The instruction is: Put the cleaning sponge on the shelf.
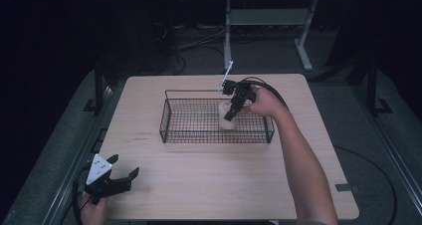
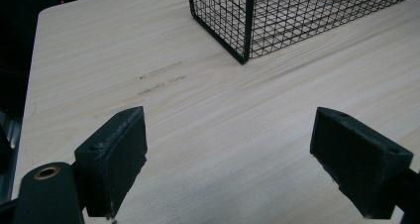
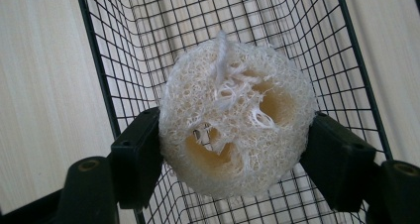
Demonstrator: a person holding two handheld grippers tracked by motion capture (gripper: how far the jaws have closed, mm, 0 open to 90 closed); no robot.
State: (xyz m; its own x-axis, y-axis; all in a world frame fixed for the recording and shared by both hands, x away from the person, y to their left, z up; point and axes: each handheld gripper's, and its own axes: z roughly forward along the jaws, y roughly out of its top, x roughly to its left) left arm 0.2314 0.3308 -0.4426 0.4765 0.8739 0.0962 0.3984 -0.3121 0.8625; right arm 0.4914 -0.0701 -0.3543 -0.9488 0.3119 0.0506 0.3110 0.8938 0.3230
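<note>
A pale, fibrous loofah sponge (image 3: 237,117) sits squeezed between the two black pads of my right gripper (image 3: 233,152), which is shut on it. In the high view that loofah (image 1: 226,116) hangs inside the right part of the black wire basket (image 1: 171,128), with the right gripper (image 1: 233,109) pointing down into it. Whether the loofah touches the basket floor cannot be told. My left gripper (image 1: 122,166) rests at the table's near left corner, open, with nothing between its pads (image 2: 116,157) but bare wood.
The wire basket (image 2: 245,40) stands mid-table, its near left corner ahead of the left gripper. The light wooden table (image 1: 209,185) ends close behind the left hand. A white table frame (image 1: 303,46) and cables lie on the dark floor beyond.
</note>
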